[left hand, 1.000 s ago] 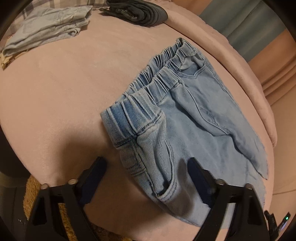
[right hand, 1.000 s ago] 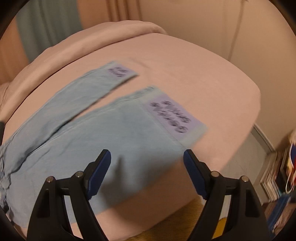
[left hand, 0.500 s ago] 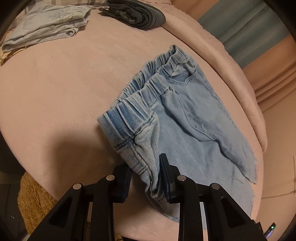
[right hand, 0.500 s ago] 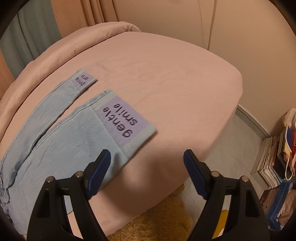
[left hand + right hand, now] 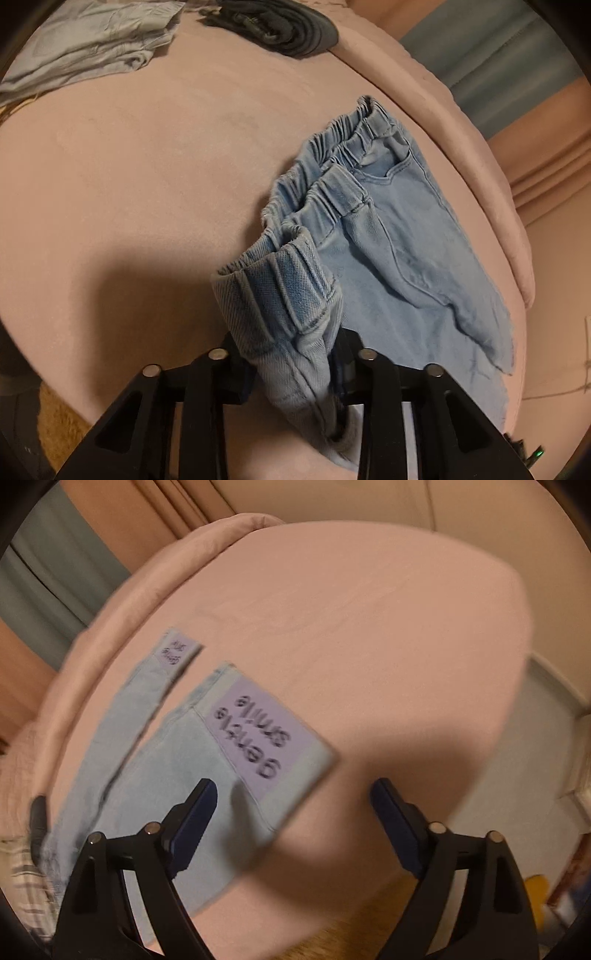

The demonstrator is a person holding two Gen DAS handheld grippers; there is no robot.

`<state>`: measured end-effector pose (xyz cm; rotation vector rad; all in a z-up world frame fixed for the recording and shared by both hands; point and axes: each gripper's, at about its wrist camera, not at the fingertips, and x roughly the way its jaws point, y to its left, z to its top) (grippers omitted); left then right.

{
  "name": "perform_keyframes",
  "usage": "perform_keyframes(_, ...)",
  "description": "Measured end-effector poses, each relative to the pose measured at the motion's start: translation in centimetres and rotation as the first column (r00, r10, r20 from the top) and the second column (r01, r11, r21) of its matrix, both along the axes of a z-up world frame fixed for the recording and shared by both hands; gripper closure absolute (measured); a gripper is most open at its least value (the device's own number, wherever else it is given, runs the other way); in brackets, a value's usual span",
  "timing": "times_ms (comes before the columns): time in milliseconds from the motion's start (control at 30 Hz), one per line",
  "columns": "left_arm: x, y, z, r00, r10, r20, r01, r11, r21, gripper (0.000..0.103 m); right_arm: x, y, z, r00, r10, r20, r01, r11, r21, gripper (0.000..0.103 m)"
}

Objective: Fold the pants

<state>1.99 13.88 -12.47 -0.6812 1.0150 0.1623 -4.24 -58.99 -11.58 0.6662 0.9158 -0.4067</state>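
While left gripper (image 5: 291, 373) jaws pinch ribbed denim pants (image 5: 388, 236) waistband, right gripper (image 5: 293, 823) seemingly wide.

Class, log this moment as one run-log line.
left gripper: shut on jeans waistband | right gripper: open above leg cuff

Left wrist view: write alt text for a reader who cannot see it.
The left tongs are shut on the near waistband corner of light blue jeans, lifting it off a pink bed while the rest lies flat. A folded pale garment and a dark garment lie at the bed's far edge.
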Motion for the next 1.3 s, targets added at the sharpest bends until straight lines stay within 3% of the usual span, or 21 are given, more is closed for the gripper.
perform_keyframes(33,-0.1,-0.3,0.1,1.0,-0.004,0.004,0.004,1.0,0.019,0.082,0.4,0.2,-0.1,1.0,-0.013,0.002,0.013,0.999,-0.03,0.019)
perform_keyframes(67,-0.2,-0.6,0.4,1.0,0.001,0.006,-0.001,0.999,0.037,0.084,0.8,0.4,-0.1,1.0,-0.019,0.002,0.019,0.998,-0.067,0.038)
perform_keyframes(100,-0.3,-0.7,0.8,1.0,0.004,0.005,-0.004,0.999,0.048,0.085,1.2,0.7,0.1,1.0,-0.028,-0.003,0.028,0.993,-0.116,0.079)
perform_keyframes(133,-0.5,-0.7,1.3,1.0,0.008,0.003,-0.008,0.998,0.055,0.085,1.7,0.8,0.4,0.999,-0.038,-0.012,0.036,0.987,-0.157,0.094)
perform_keyframes(200,-1.4,-0.4,3.2,0.999,0.004,0.044,-0.006,0.999,0.043,0.086,2.1,0.2,1.0,0.999,-0.046,-0.006,0.045,0.991,-0.127,0.094)
perform_keyframes(300,-3.7,0.3,6.7,0.99,0.003,0.14,-0.004,1.0,0.012,0.086,1.0,-0.5,4.2,0.993,-0.036,0.116,0.044,0.997,-0.068,0.095)
perform_keyframes(400,-5.6,0.4,7.7,0.99,-0.019,0.14,0.015,0.999,0.028,0.086,-0.8,-0.5,7.4,0.984,-0.049,0.173,0.064,0.994,-0.083,0.095)
perform_keyframes(467,-6.1,0.4,6.3,0.995,-0.046,0.087,0.041,0.998,0.056,0.086,-1.8,-0.4,8.3,0.984,-0.054,0.169,0.079,0.987,-0.142,0.095)
perform_keyframes(600,-5.9,-0.3,1.0,0.996,-0.057,-0.068,0.064,0.992,0.106,0.084,-1.9,-1.3,4.6,0.996,-0.039,0.077,0.047,0.994,-0.103,0.095)
perform_keyframes(667,-6.0,-0.6,0.2,0.996,-0.063,-0.065,0.071,0.987,0.141,0.083,-1.4,-1.3,2.0,0.999,-0.04,-0.013,0.038,0.992,-0.121,0.095)
perform_keyframes(733,-5.9,-0.5,0.3,0.996,-0.063,-0.067,0.072,0.987,0.145,0.082,-1.4,-1.4,0.5,0.991,-0.085,-0.1,0.063,0.978,-0.198,0.095)
perform_keyframes(867,-5.8,-0.1,0.2,0.995,-0.06,-0.076,0.069,0.991,0.115,0.079,-2.0,-2.7,0.1,0.987,-0.122,-0.104,0.099,0.973,-0.206,0.098)
perform_keyframes(967,-6.1,-0.6,0.5,0.995,-0.065,-0.069,0.074,0.988,0.132,0.079,-2.0,-2.0,0.8,0.987,-0.115,-0.116,0.08,0.96,-0.267,0.098)
perform_keyframes(1033,-6.2,-1.0,1.0,0.993,-0.074,-0.088,0.087,0.983,0.159,0.073,-2.1,-2.1,1.1,0.987,-0.112,-0.115,0.079,0.963,-0.259,0.098)
perform_keyframes(1100,-6.2,-1.0,1.9,0.991,-0.065,-0.12,0.088,0.976,0.199,0.06,-2.4,-2.7,1.8,0.985,-0.126,-0.122,0.092,0.962,-0.256,0.095)
perform_keyframes(1233,-7.1,-1.0,4.9,0.996,-0.059,-0.07,0.074,0.966,0.246,0.043,-2.3,-1.8,4.5,0.993,-0.084,-0.086,0.056,0.955,-0.291,0.093)
perform_keyframes(1267,-7.4,-1.0,5.8,0.998,-0.044,-0.051,0.056,0.962,0.268,0.036,-2.2,-1.4,5.0,0.994,-0.071,-0.082,0.042,0.951,-0.305,0.09)
perform_keyframes(1300,-7.5,-1.1,6.5,0.999,-0.032,-0.03,0.039,0.956,0.29,0.032,-2.0,-0.8,5.6,0.995,-0.058,-0.083,0.029,0.949,-0.315,0.078)
